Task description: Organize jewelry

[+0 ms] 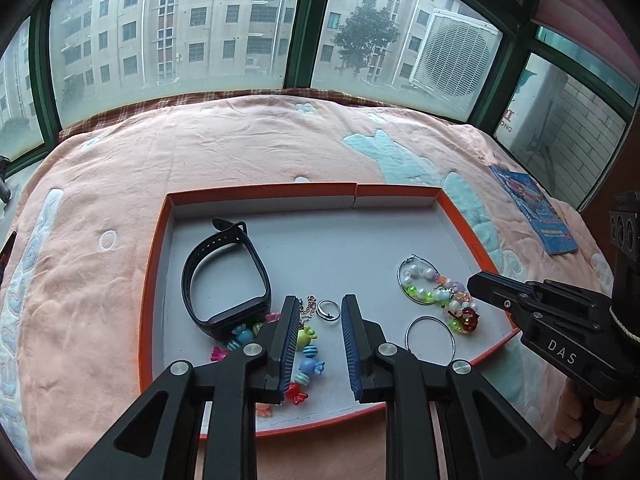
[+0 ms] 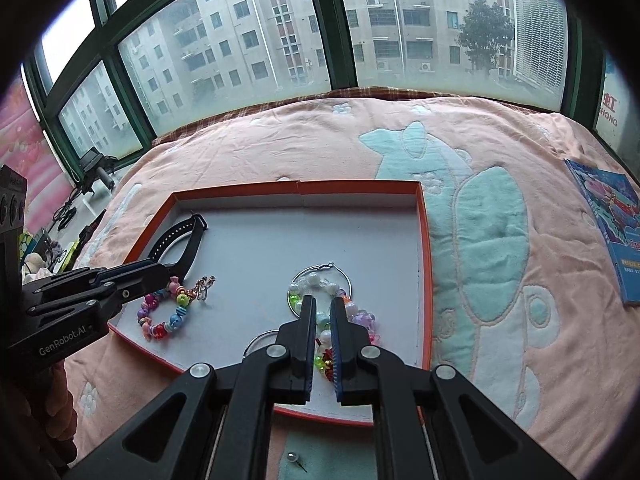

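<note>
We found a bed (image 1: 240, 152) under a pink quilt beside a window, and on it a shallow orange-rimmed tray (image 1: 256, 191) with a grey floor, in which all the jewelry we could see lay. As to progress, we judged the scene fits either a tray being sorted or one whose pieces were already set out: the pieces lay in two loose clusters, well apart, with bare floor between, and no dividers showed. Left of centre lay a black wristband (image 1: 224, 276), on its edge, touching a bracelet of coloured candy-shaped beads (image 2: 164, 312); just beside these were a short chain (image 2: 203, 283) and a small silver ring (image 1: 327, 309). To the right, a bracelet of pearly and translucent beads (image 1: 436, 288) lay across a large wire hoop (image 1: 404, 264), with a second hoop (image 1: 430, 340) near it by the front rim. The left hand-held gripper (image 1: 320, 312) hovered over the ring with its jaws moderately apart and nothing between them. The right hand-held gripper (image 2: 322, 312) stood over the pearly bracelet, jaws narrowed but with a gap; whether they pinched a bead we could not tell. A blue booklet (image 1: 536, 216) lay on the quilt at the far right, and a small pin (image 2: 294, 458) lay on the quilt in front of the tray.
</note>
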`<act>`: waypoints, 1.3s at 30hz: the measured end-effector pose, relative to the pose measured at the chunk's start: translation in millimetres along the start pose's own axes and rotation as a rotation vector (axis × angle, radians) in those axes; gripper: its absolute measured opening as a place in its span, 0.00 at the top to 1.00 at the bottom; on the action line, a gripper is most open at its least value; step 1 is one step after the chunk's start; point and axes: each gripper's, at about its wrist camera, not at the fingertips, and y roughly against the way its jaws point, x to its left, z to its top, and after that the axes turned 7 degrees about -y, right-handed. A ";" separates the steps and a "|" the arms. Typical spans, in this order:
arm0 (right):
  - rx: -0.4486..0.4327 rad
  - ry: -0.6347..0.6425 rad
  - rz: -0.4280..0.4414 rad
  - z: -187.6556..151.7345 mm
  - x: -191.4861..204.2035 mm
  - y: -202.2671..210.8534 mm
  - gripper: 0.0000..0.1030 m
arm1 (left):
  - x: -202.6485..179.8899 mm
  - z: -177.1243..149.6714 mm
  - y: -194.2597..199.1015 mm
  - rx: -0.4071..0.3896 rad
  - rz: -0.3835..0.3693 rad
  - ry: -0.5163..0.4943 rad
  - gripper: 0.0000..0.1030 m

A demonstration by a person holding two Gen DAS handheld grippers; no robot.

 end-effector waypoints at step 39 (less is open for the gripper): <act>0.138 -0.083 0.066 -76.2 -0.2 19.9 0.71 | -26.2 -53.3 46.5 0.010 -0.032 -0.032 0.62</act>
